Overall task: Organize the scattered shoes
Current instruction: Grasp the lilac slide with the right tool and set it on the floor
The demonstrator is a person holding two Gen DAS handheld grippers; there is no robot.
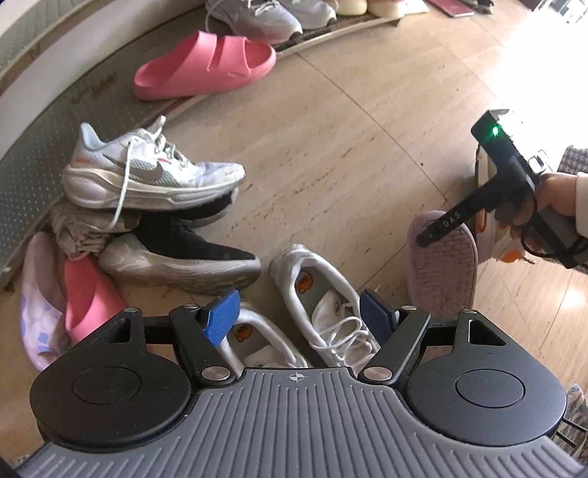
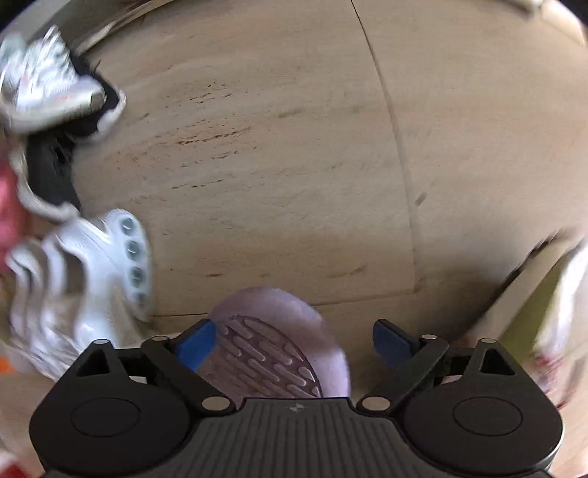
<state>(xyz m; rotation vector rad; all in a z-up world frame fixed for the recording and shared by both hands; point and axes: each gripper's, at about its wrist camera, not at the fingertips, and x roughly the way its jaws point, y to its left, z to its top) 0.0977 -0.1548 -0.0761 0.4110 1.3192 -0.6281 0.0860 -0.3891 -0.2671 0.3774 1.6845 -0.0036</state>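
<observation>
Pale wood-look floor, shoes scattered, a low shoe rack at the far edge. My right tool spread wide, empty, pointing down over the lilac slipper, which lies sole-up between the jaws, untouched. My left tool wide too, empty, above the white laced pair just left of that slipper. Further left of it: piled sneakers; pink slide near the rack. Slipper looks light, soft, squashy; I judge a pinch across the sole's edges safest.
</observation>
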